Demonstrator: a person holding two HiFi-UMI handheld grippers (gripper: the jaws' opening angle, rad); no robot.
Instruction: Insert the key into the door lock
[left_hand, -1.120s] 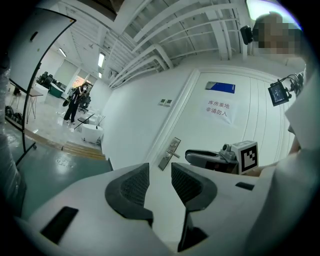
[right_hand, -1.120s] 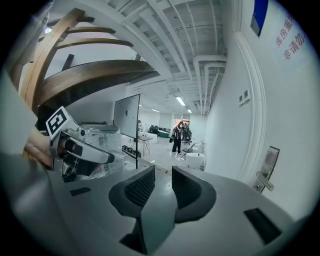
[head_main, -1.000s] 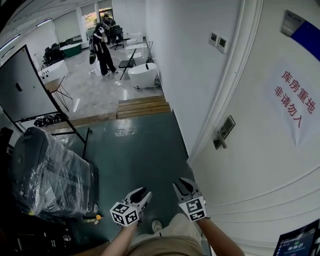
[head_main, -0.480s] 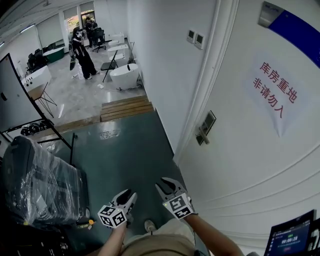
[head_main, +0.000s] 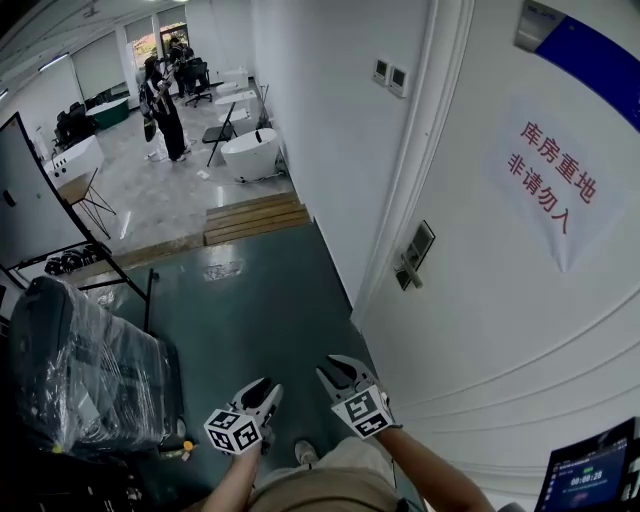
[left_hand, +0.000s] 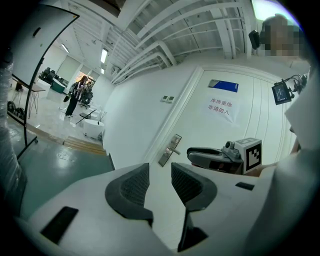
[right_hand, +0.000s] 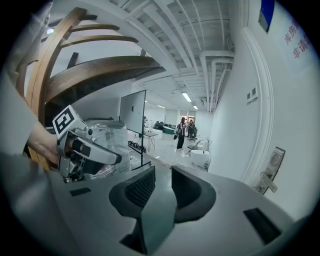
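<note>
A silver lock (head_main: 414, 255), a tall plate with a lever handle, sits far right on the white door (head_main: 520, 330).

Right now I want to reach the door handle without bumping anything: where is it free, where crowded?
Free: the green floor between the plastic-wrapped machine and the white door, and the bare door face around the handle plate. Crowded: the left side, with the wrapped machine and the dark board on its stand.
</note>
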